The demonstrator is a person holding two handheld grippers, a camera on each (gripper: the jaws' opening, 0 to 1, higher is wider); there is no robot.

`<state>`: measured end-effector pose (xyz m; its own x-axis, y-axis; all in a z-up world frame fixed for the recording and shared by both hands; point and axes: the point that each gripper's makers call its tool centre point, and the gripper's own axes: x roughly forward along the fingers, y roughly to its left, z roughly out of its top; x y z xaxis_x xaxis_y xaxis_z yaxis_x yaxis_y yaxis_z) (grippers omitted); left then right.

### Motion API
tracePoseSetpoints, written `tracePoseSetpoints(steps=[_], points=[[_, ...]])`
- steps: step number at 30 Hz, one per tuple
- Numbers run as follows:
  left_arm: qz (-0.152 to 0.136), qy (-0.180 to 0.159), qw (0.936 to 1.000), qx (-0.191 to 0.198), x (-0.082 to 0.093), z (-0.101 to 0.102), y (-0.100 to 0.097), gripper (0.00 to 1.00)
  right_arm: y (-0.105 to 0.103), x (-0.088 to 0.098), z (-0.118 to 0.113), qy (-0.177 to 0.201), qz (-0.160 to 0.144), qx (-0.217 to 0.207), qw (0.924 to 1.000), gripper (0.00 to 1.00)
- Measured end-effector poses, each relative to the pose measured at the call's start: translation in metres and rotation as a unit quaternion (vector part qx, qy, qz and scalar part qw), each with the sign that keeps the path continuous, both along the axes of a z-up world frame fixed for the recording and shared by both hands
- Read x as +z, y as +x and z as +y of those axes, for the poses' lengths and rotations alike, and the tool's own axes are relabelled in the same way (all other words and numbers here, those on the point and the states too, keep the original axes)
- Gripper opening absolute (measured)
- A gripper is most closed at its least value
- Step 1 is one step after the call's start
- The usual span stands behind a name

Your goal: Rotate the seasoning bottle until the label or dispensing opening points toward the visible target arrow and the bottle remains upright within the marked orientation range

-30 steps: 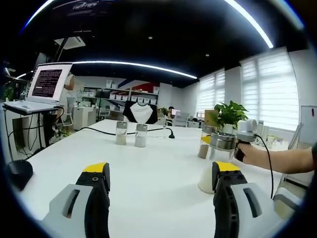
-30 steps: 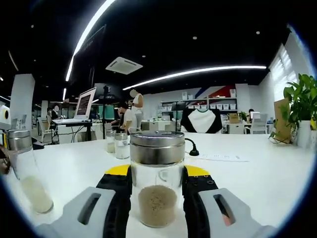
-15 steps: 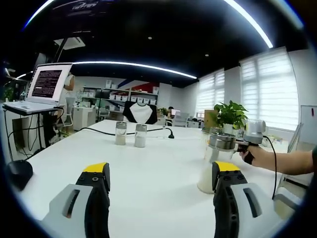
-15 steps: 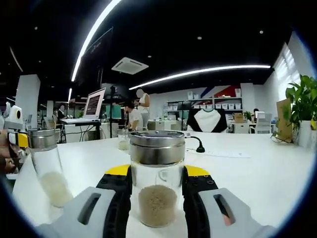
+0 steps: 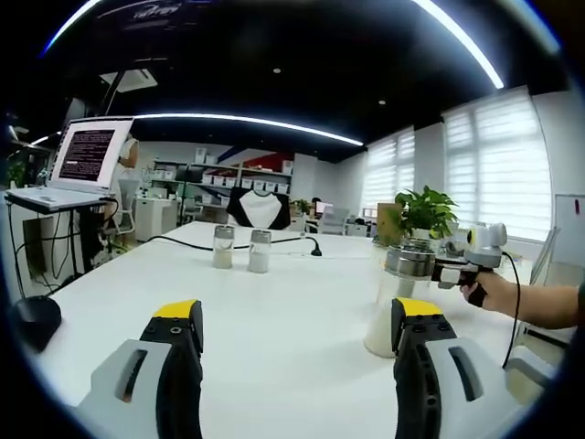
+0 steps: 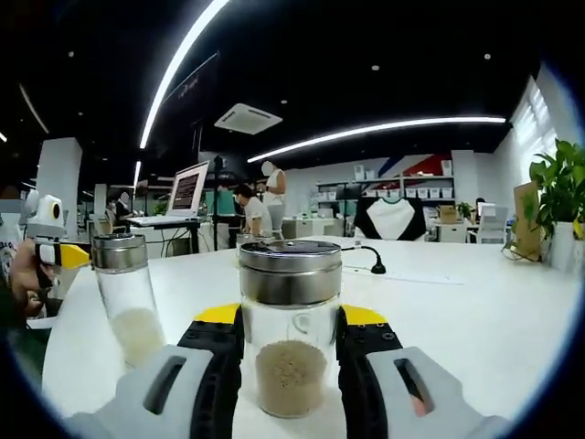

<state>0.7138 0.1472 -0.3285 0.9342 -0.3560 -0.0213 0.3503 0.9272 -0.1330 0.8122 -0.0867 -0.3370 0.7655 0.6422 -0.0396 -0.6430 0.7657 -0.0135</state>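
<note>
Right gripper (image 6: 291, 366) jaws clamp an upright seasoning bottle (image 6: 290, 329) on the white table (image 6: 475, 311); left gripper (image 5: 291, 343) jaws stand apart nearby.

The left tool (image 5: 288, 352) hangs low over the white worktop (image 5: 274, 302), its two yellow-tipped jaws wide apart with nothing between them. A glass seasoning bottle (image 5: 395, 297) with a metal cap stands upright just beside the right jaw. Beyond it, a hand (image 5: 489, 291) holds the right tool (image 5: 448, 272). Two small shakers (image 5: 242, 248) stand side by side farther back, near a black cable (image 5: 196, 240).
</note>
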Motion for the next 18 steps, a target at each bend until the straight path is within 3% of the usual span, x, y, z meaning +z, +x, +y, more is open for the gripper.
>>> tracePoseSetpoints(steps=[18], points=[[-0.001, -0.001, 1.0000, -0.002, 0.001, -0.003, -0.002, 0.89, -0.051, -0.001, 0.008, 0.000, -0.001, 0.031, 0.9995, 0.38]])
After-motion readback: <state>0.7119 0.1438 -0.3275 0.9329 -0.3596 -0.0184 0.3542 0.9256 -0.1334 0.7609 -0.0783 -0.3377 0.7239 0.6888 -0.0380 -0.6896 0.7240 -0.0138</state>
